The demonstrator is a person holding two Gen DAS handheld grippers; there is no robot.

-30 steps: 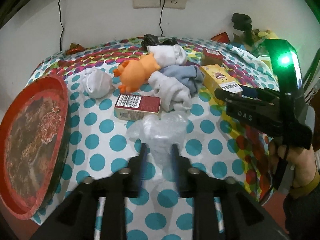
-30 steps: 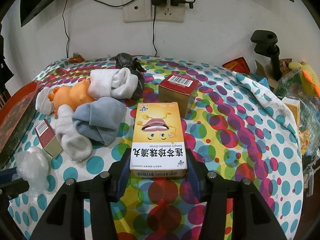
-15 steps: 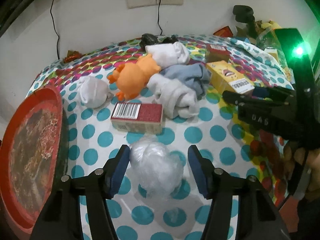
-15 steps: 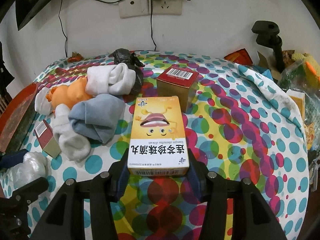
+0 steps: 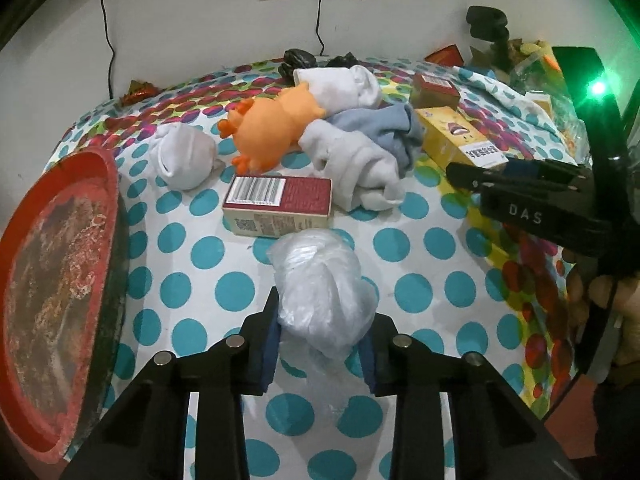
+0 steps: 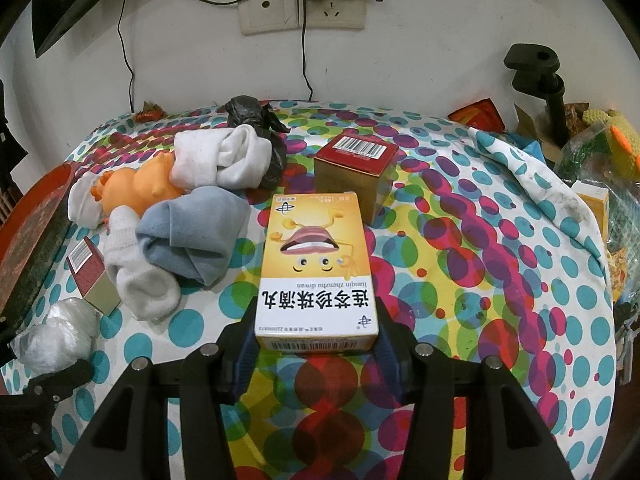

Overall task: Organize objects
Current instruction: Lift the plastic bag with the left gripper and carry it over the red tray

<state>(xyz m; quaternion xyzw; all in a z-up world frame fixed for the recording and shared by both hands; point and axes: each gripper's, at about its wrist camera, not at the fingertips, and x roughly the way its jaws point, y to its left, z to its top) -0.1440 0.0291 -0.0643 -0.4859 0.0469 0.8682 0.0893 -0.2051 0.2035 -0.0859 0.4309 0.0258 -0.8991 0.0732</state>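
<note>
- A dotted tablecloth [image 5: 224, 292] is spread over the whole table, with a wall socket [image 6: 302, 10] seen on the wall behind it.
- A round red tray [image 5: 60, 292] is propped at the cloth's left edge.
- A heap of rolled socks [image 5: 360, 152] and an orange rubber toy [image 5: 276, 132] is piled in the middle of the cloth.
- A yellow medicine box [image 6: 316, 272] is clamped by its near end between the pads of the right gripper [image 6: 316, 344], just in front of a red-topped box [image 6: 354, 172].
- A red carton with a barcode [image 5: 278, 206] is laid flat, just behind the bag.
- A crumpled clear plastic bag [image 5: 324, 292] is pinched between the closed-in pads of the left gripper [image 5: 320, 344], near the front of the cloth and right of the tray.
</note>
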